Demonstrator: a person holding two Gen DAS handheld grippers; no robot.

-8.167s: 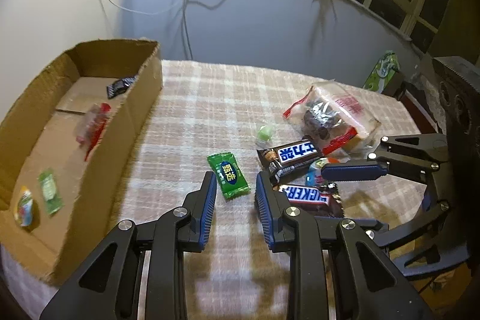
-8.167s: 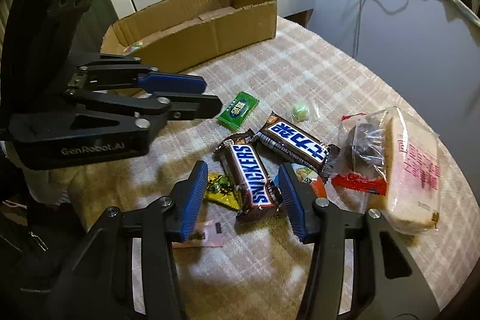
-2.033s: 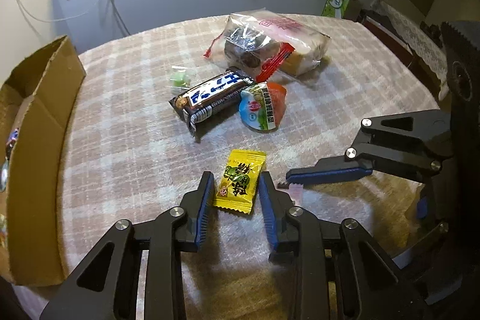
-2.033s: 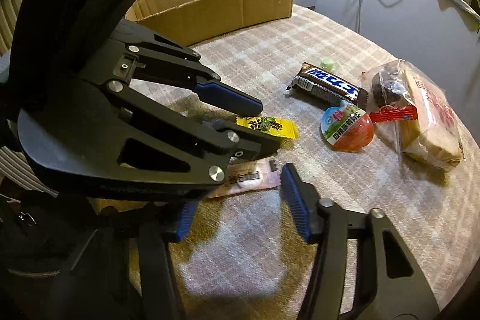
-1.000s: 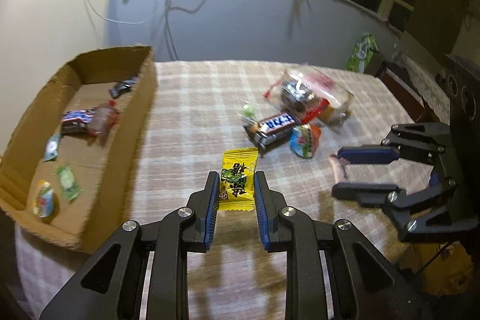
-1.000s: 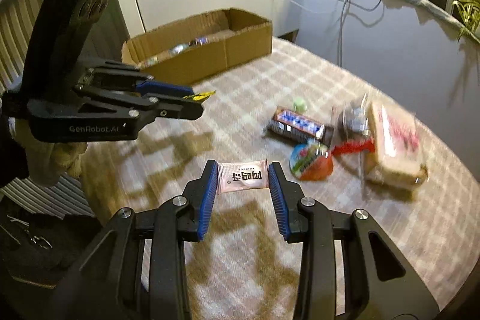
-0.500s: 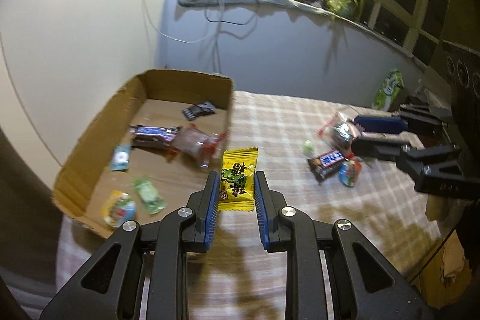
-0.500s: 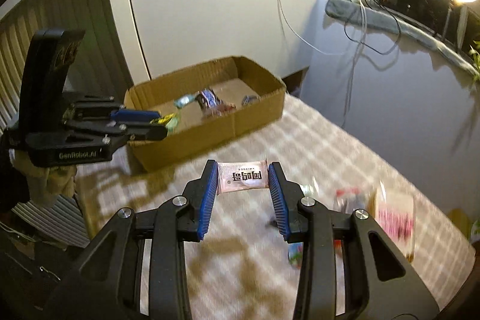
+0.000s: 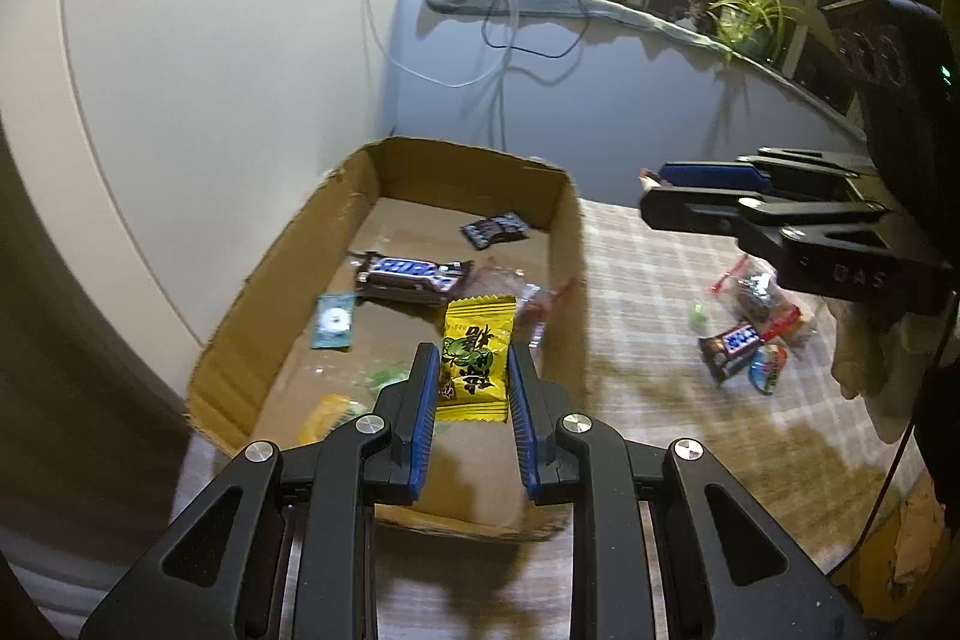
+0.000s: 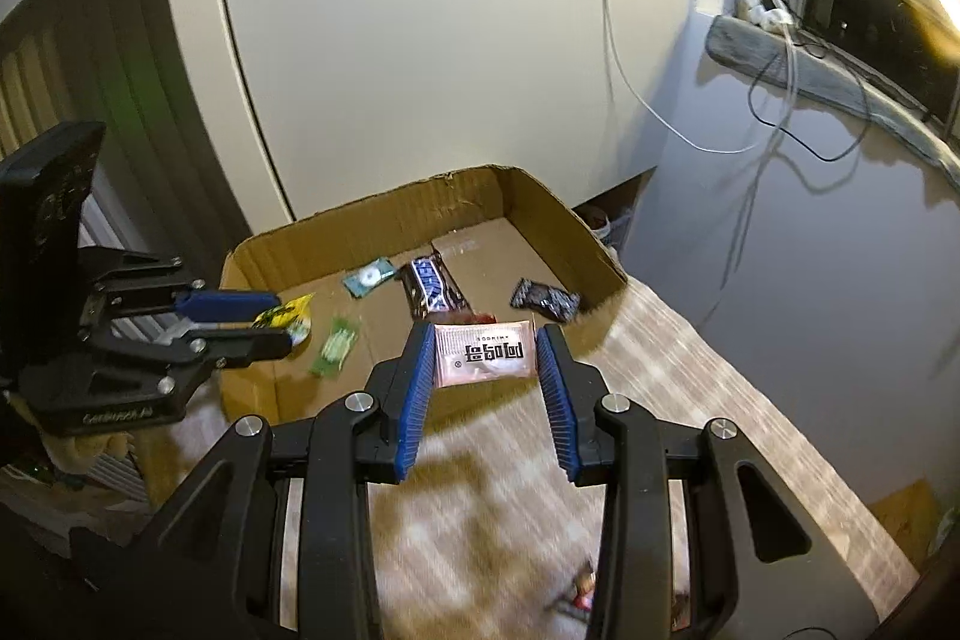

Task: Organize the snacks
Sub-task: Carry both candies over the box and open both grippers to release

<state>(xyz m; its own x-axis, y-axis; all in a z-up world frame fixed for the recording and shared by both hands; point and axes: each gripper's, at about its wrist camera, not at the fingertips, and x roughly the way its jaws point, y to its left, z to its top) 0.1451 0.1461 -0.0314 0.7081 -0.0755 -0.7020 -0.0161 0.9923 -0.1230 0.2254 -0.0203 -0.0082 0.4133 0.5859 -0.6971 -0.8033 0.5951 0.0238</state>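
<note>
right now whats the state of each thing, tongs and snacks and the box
left tongs: shut on the yellow packet, held over the box
right tongs: shut on the pink packet, at the box's near wall
cardboard box: open-topped, several snacks inside
chocolate bar: lying flat in the box
bread bag: on the table, outside the box

The packet (image 9: 476, 357) is yellow with a green figure and dark lettering; the sachet (image 10: 483, 353) is pale pink with dark print. The box (image 9: 567, 232) is brown, the tablecloth (image 9: 648, 292) apparently beige plaid, though blurred. The pads (image 9: 425, 394) are blue.
</note>
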